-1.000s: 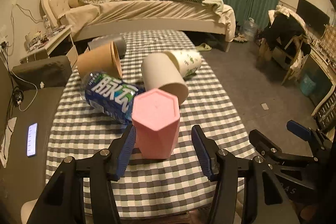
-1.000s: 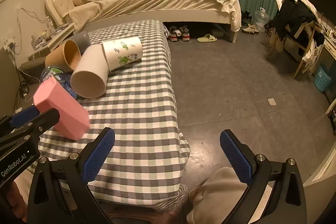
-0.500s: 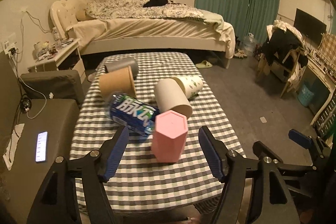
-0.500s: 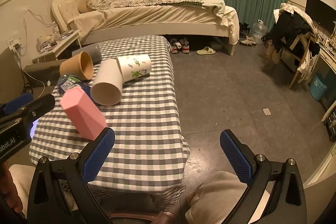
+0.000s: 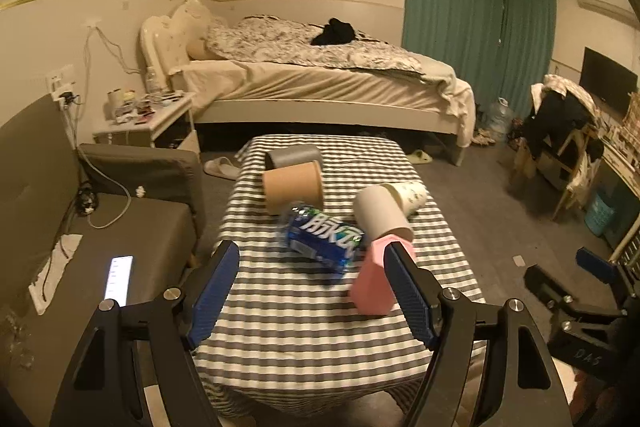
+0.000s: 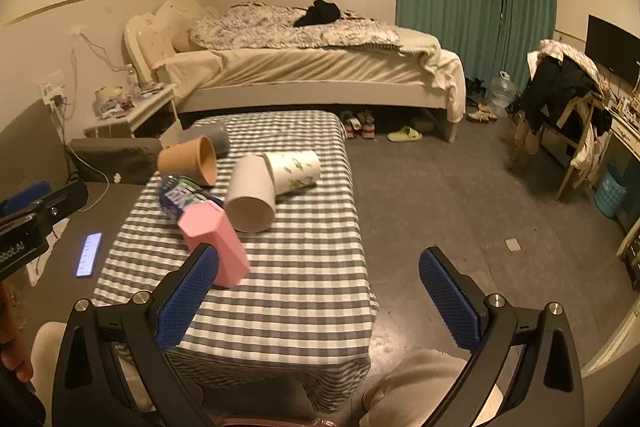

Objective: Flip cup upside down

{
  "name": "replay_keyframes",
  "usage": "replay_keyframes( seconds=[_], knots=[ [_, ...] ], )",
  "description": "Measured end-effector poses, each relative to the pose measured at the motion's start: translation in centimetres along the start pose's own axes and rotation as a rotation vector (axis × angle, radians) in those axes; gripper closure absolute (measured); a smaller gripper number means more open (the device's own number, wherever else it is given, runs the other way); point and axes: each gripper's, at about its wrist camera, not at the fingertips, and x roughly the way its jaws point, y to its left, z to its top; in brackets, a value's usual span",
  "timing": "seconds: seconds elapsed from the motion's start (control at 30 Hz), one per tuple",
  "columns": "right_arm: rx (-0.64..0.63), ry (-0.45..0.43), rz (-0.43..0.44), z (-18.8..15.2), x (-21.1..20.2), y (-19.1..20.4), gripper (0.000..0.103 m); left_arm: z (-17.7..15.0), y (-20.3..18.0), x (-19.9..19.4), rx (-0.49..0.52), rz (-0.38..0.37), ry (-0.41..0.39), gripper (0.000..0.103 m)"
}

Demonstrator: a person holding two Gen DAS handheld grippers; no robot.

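Observation:
A pink hexagonal cup (image 5: 374,279) stands upside down, closed base up, near the front of the checked table (image 5: 304,327); it also shows in the right wrist view (image 6: 216,247). My left gripper (image 5: 312,293) is open and empty, held back above the table's front edge, the cup behind its right finger. My right gripper (image 6: 316,301) is open and empty, over the table's front right corner. Each gripper shows at the edge of the other's view.
A white cup (image 6: 252,193), a patterned cup (image 6: 294,171), a tan cup (image 6: 190,161) and a grey cup (image 6: 208,135) lie on their sides on the table. A blue-labelled bottle (image 5: 324,237) lies beside the pink cup. A sofa with a lit phone (image 5: 118,277) is on the left. A bed stands behind.
Both grippers have pulled back and up from the table. The left gripper has drawn away from the pink cup and shifted left. The pink cup stays upside down.

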Motion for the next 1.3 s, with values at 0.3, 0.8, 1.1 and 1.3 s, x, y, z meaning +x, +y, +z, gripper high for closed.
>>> replay_keyframes(
  seconds=[0.3, 0.8, 1.1, 1.3],
  knots=[
    [-0.052, -0.002, 0.049, -0.2, 0.3, 2.5, 0.002, -2.7, 1.9, 2.0, -0.026, 0.023, 0.052, 0.024],
    [-0.080, 0.072, 0.069, -2.7, 5.0, 3.9, 0.000, -4.9, 1.0, 4.5, -0.007, 0.024, 0.092, 0.006],
    [-0.062, 0.093, 0.052, -2.5, 6.2, 3.5, 0.000, -4.8, 1.1, 5.3, -0.006, 0.039, 0.114, 0.006],
    [-0.050, 0.098, 0.045, -2.5, 6.5, 3.3, 0.000, -4.7, 1.0, 5.4, -0.003, 0.038, 0.115, 0.006]
  ],
)
